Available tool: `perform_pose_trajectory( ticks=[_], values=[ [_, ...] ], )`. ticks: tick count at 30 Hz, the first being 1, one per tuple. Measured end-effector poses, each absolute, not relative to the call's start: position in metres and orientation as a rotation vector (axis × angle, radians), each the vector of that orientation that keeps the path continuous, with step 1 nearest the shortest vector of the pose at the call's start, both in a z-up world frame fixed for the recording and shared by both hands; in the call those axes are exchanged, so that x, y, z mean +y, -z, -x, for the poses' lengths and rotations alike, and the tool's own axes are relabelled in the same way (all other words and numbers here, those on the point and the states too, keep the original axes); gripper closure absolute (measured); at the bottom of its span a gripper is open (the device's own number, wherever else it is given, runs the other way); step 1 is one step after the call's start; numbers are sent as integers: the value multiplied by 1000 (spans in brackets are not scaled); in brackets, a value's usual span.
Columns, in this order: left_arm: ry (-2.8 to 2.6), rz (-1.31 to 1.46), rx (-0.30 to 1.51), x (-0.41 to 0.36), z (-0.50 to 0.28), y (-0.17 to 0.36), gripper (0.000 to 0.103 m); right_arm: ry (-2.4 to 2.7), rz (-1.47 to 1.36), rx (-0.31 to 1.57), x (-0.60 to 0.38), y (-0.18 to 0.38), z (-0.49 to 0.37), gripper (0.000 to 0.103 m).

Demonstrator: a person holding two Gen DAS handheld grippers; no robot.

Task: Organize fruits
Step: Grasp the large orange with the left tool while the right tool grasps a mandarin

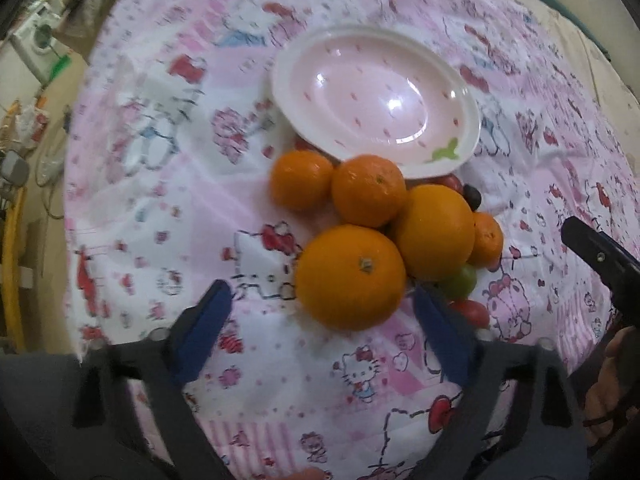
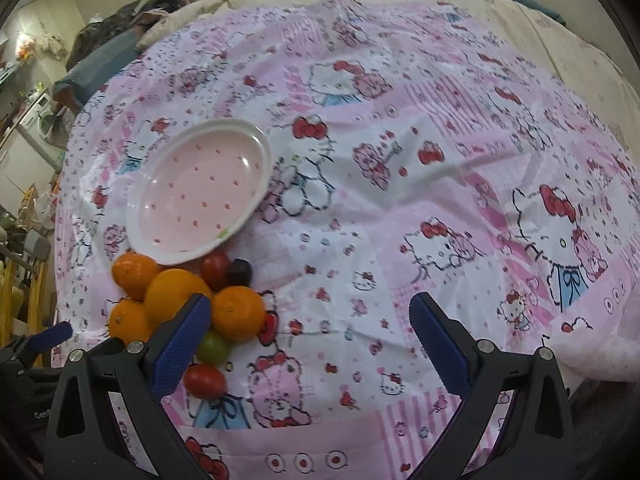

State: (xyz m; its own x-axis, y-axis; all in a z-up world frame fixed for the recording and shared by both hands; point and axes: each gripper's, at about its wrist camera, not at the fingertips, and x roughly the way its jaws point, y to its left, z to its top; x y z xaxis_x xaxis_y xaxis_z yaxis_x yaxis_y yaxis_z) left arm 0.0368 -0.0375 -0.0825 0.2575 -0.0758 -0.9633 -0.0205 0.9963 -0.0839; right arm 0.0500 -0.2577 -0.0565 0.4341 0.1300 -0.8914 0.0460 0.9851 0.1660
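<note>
An empty pink oval bowl with a white rim lies on the Hello Kitty cloth; it also shows in the right wrist view. A pile of oranges sits just in front of it: the nearest big orange, several more behind, plus a green tomato, red tomatoes and a dark grape. My left gripper is open, its jaws either side of the nearest orange, not touching. My right gripper is open and empty, right of the pile.
The patterned cloth covers a bed, with bedding and clothes at its far edge. A washing machine and clutter stand off the left side. The right gripper's black arm shows at the right in the left wrist view.
</note>
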Motion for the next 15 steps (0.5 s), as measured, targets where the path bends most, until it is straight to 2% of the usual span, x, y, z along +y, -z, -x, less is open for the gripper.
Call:
perform_pose_trajectory(
  ticks=[10,12,13,15],
  values=[
    [72,184,1408,-40,-60,107,27,-47,-234,1165,-269,63,-57,2],
    [80,216,1420,-39,-62,111,34,-51,-241,1166,-270,63,-59,2],
    [90,239,1430,-39,-63,113,41,-52,-243,1166,-270,63,-59,2],
    [89,240,1433,-41,-65,113,43,-52,-246,1169,-271,64,-60,2]
  ],
)
